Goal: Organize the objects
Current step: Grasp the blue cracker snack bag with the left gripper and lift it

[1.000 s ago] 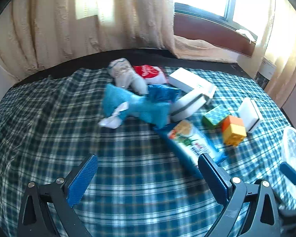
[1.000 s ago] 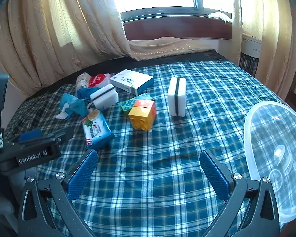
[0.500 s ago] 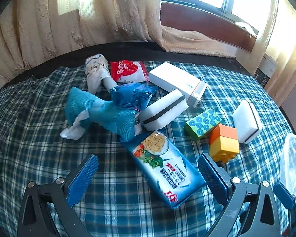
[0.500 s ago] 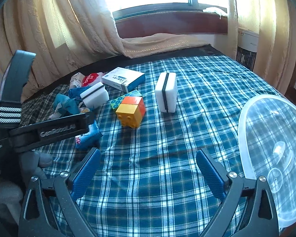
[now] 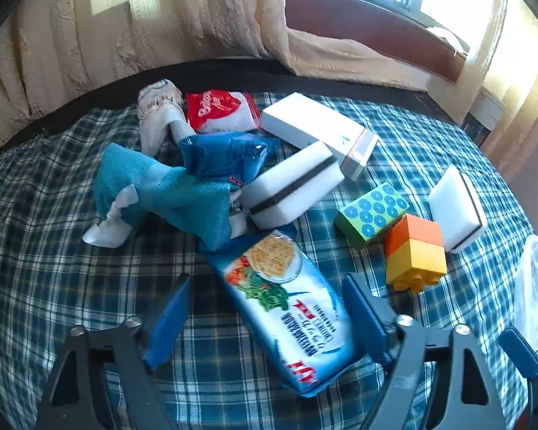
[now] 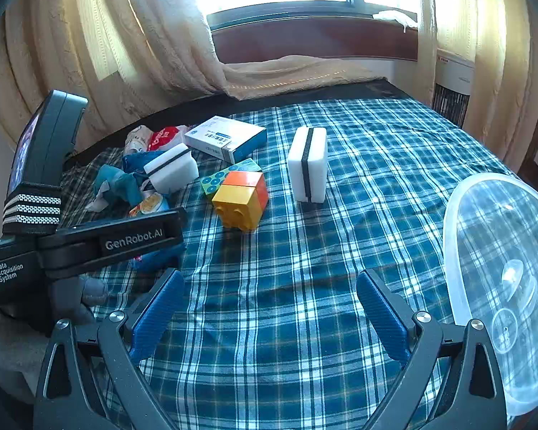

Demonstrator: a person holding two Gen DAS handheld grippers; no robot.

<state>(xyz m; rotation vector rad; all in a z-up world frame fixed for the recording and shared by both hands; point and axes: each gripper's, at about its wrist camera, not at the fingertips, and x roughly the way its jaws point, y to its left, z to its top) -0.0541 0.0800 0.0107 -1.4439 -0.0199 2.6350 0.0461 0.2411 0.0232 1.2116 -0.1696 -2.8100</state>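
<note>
A blue cracker packet [image 5: 287,304] lies on the plaid cloth between the open fingers of my left gripper [image 5: 269,319]; the pads stand on either side, apart from it. Behind it lie a teal cloth [image 5: 168,193], a white sponge [image 5: 290,186], a white box [image 5: 315,129], a green dotted block [image 5: 371,213], an orange-yellow brick [image 5: 414,254] and a second sponge [image 5: 455,208]. My right gripper [image 6: 269,315] is open and empty over bare cloth. The left gripper body [image 6: 89,240] hides most of the packet in the right wrist view.
A clear plastic bowl [image 6: 502,268] stands at the right edge of the table. A red snack bag [image 5: 218,111] and a blue bag [image 5: 222,154] lie in the pile at the back. Curtains and a window sill lie beyond the table.
My left gripper has moved forward and down so the cracker packet now lies between its fingers, which have narrowed a little. The right gripper has barely moved.
</note>
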